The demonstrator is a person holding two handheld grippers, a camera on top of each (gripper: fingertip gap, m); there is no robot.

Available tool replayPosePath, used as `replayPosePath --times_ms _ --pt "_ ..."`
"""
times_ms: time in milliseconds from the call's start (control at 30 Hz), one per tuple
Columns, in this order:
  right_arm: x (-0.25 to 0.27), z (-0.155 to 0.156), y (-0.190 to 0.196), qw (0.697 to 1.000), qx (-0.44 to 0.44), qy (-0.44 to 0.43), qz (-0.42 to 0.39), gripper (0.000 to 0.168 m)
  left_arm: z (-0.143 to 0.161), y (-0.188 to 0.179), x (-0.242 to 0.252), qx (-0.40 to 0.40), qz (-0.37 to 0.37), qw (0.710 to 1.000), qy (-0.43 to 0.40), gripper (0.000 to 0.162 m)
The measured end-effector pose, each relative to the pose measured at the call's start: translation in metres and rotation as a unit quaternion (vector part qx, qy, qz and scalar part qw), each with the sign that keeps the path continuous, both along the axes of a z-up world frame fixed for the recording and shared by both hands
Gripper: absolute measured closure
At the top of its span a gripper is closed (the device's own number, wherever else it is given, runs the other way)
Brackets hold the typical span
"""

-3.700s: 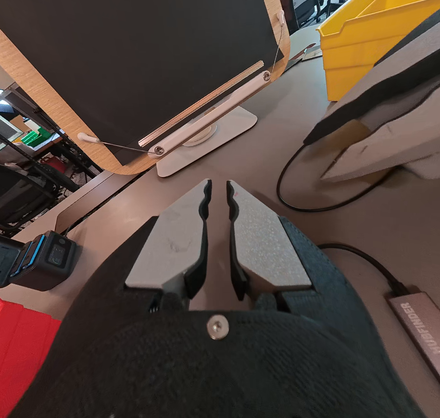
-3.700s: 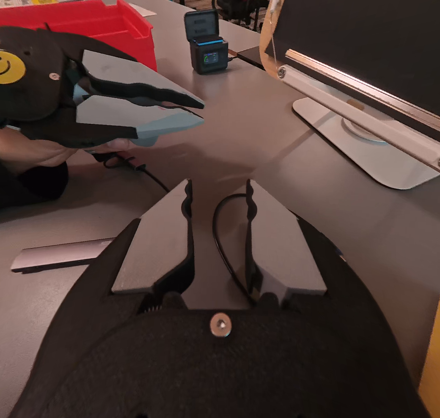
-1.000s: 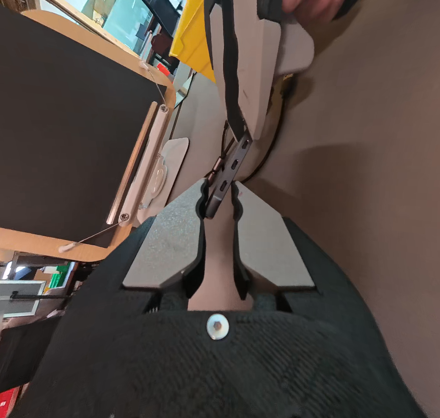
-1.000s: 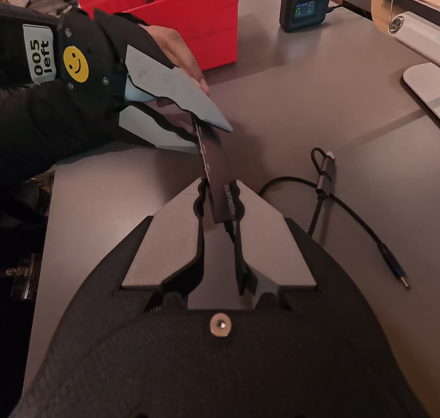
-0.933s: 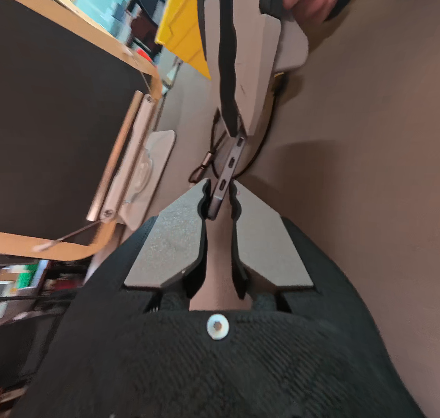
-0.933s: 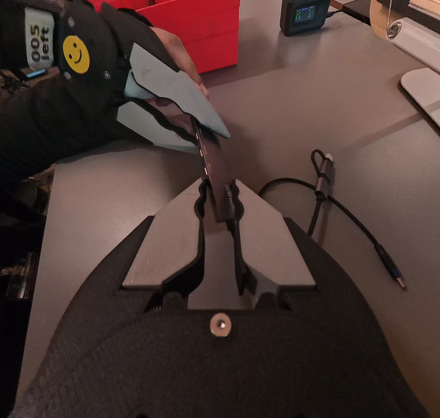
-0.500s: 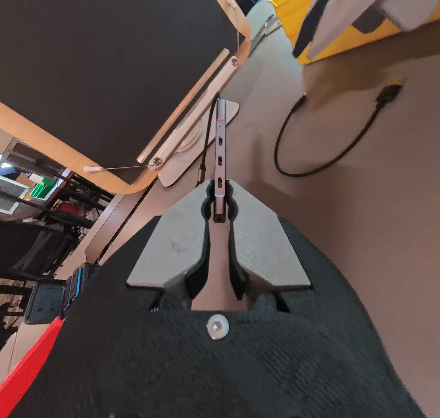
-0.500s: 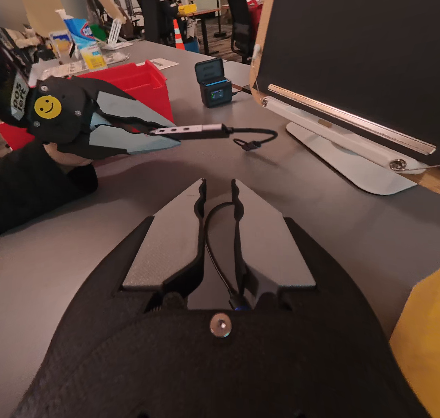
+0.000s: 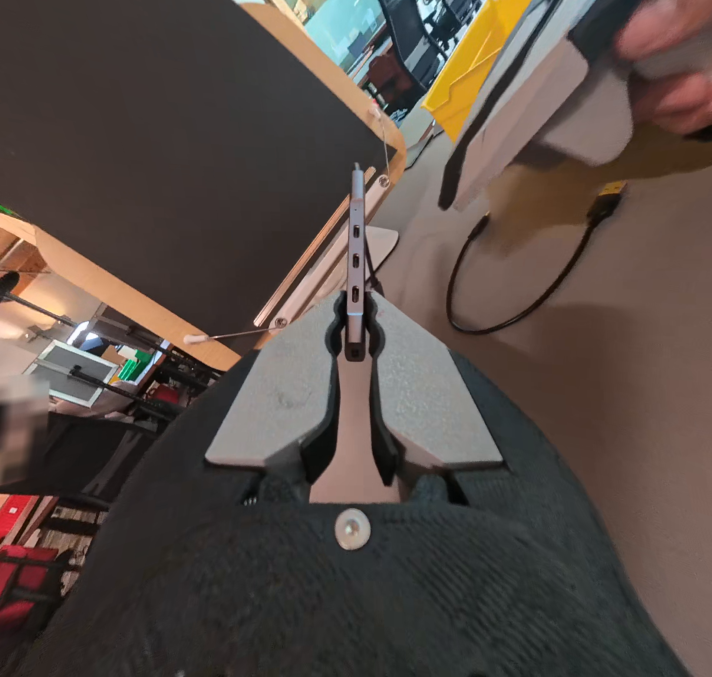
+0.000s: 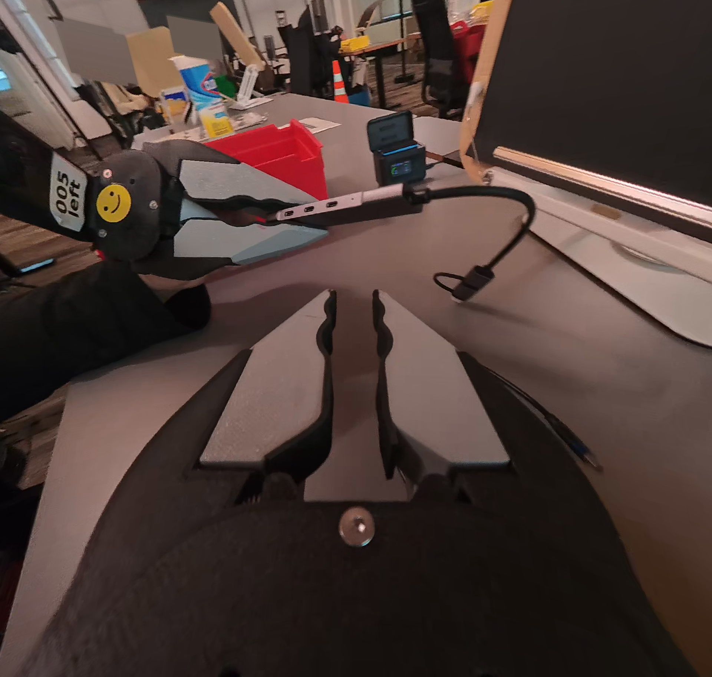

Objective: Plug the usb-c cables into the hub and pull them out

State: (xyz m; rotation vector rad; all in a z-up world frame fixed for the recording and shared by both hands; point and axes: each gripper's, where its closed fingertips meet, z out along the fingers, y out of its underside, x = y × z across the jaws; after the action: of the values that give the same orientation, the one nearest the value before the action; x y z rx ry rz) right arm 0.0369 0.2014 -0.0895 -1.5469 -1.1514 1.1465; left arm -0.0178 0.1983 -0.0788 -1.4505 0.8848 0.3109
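My left gripper (image 9: pixel 356 298) is shut on the near end of the slim grey USB-C hub (image 9: pixel 356 234) and holds it edge-up above the table, with three empty ports showing. In the right wrist view the left gripper (image 10: pixel 321 214) holds the hub (image 10: pixel 377 203) level, and the hub's own black pigtail (image 10: pixel 528 215) curves down to its plug (image 10: pixel 474 282) just above the table. My right gripper (image 10: pixel 353 294) is open and empty, low over the table in front of the hub. A loose black cable (image 9: pixel 520 304) lies looped on the table, one plug (image 9: pixel 608 200) under the blurred right gripper (image 9: pixel 474 180).
A large dark monitor (image 10: pixel 597 80) on a pale stand (image 10: pixel 635 273) fills the right side. A red bin (image 10: pixel 285 157) and a small black charging case (image 10: pixel 398 153) stand behind the hub. A yellow bin (image 9: pixel 470 72) is at the far end. Another cable end (image 10: pixel 574 442) lies beside my right gripper. Left tips to right tips: about 6 cm.
My right gripper let go of the hub's far end and pulled back. The left gripper swung the hub level and keeps hold of it. The loose cable is no longer between my right fingers.
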Motion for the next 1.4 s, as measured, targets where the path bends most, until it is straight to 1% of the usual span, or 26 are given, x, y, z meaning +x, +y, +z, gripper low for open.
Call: replayPosePath --times_ms 100,167,233,400,467,500,533,633,700,933,1033,1100,1233,1333,1400 --pt "-0.006 0.005 -0.011 0.999 -0.012 0.021 0.029 0.146 0.004 -0.009 0.016 0.027 -0.041 0.999 0.016 0.155" --pt "-0.008 0.009 -0.018 0.997 -0.039 0.042 0.052 0.142 0.006 -0.015 0.028 0.043 -0.066 0.997 0.026 0.155" --pt "-0.008 0.014 -0.02 0.994 -0.066 0.062 0.067 0.139 0.003 -0.018 0.035 0.041 -0.081 0.995 0.034 0.155" --pt "-0.005 0.024 -0.026 0.984 -0.112 0.098 0.099 0.142 0.007 -0.023 0.04 0.039 -0.107 0.994 0.002 0.155" --pt "-0.005 0.027 -0.026 0.982 -0.119 0.105 0.102 0.136 0.009 -0.023 0.039 0.035 -0.106 0.994 -0.009 0.155" --pt "-0.006 0.026 -0.022 0.984 -0.119 0.103 0.089 0.127 0.008 -0.022 0.038 0.033 -0.105 0.994 -0.01 0.155" --pt "-0.005 0.024 -0.019 0.985 -0.117 0.101 0.079 0.125 0.007 -0.022 0.039 0.03 -0.107 0.994 -0.011 0.155" --pt "-0.004 0.023 -0.017 0.983 -0.131 0.1 0.077 0.127 0.006 -0.025 0.045 0.03 -0.121 0.992 -0.015 0.155" --pt "-0.003 0.026 -0.019 0.98 -0.142 0.109 0.086 0.133 0.006 -0.028 0.05 0.032 -0.134 0.99 -0.019 0.155" --pt "-0.003 0.033 -0.029 0.974 -0.147 0.123 0.117 0.137 0.011 -0.036 0.053 0.028 -0.164 0.985 -0.046 0.155" --pt "-0.004 0.03 -0.03 0.974 -0.152 0.117 0.118 0.135 0.007 -0.036 0.057 0.024 -0.168 0.985 -0.036 0.155" --pt "-0.006 0.027 -0.031 0.976 -0.146 0.108 0.117 0.129 0.001 -0.037 0.061 0.022 -0.17 0.985 -0.019 0.155" --pt "-0.003 0.029 -0.03 0.985 -0.102 0.096 0.103 0.142 -0.004 -0.032 0.061 0.025 -0.153 0.988 -0.004 0.155" --pt "-0.002 0.034 -0.033 0.982 -0.106 0.109 0.111 0.147 -0.005 -0.031 0.061 0.006 -0.154 0.987 -0.035 0.155" --pt "-0.001 0.033 -0.032 0.981 -0.113 0.111 0.114 0.148 -0.006 -0.031 0.062 0.003 -0.153 0.987 -0.042 0.155"
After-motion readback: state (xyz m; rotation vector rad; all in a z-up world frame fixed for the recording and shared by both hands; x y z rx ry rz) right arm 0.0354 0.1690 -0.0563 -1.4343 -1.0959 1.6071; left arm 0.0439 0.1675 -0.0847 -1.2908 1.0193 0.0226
